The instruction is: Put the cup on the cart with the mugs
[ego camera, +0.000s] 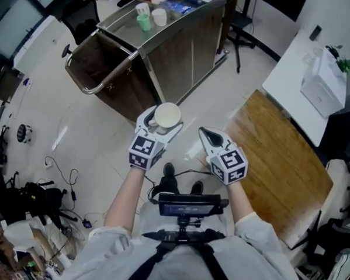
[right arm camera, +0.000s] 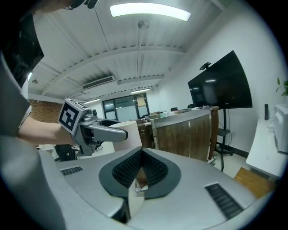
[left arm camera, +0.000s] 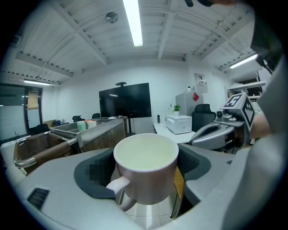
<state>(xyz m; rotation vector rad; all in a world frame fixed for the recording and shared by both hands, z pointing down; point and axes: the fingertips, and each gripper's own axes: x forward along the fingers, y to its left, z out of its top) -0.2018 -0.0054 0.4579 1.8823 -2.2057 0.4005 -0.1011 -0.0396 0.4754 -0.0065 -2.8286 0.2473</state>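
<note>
A pale pink mug (left arm camera: pixel 146 168) with a cream inside stands upright between the pads of my left gripper (ego camera: pixel 162 121), which is shut on it; its handle points back toward the camera. From the head view the mug (ego camera: pixel 166 114) hangs over the floor, short of the cart (ego camera: pixel 158 46). Two mugs, one green (ego camera: pixel 143 21) and one white (ego camera: pixel 159 17), stand on the cart's metal top. My right gripper (ego camera: pixel 209 136) is held beside the left, empty, its pads (right arm camera: pixel 153 168) meeting at the tips. The cart (right arm camera: pixel 189 132) shows ahead in the right gripper view.
A wooden floor panel (ego camera: pixel 276 166) lies to the right, with a white table (ego camera: pixel 312 71) and a printer (ego camera: pixel 324 82) beyond it. Cables and bags (ego camera: pixel 31 196) clutter the floor at left. An office chair (ego camera: pixel 81 18) stands behind the cart. A wall screen (left arm camera: pixel 125 99) hangs far ahead.
</note>
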